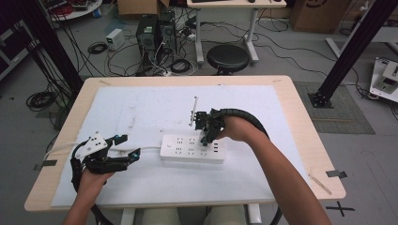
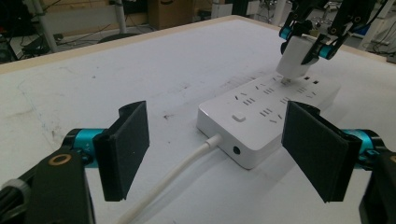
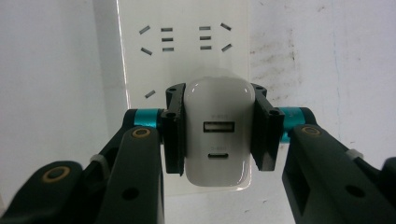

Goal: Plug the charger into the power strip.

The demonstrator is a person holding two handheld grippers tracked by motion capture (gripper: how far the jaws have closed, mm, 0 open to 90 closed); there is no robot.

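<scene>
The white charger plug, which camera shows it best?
The right gripper view: the charger is close up between the right gripper's pads, with both its ports facing the camera. The left gripper view shows it farther off, over the power strip. In the high view it is tiny.

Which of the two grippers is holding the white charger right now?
The right gripper, shut on the white charger block above the white power strip; the left gripper stands open, holding nothing.

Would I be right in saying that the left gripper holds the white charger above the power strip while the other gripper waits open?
Not quite: the right gripper holds the white charger above the power strip, as the right gripper view shows; the left gripper waits open.
</scene>
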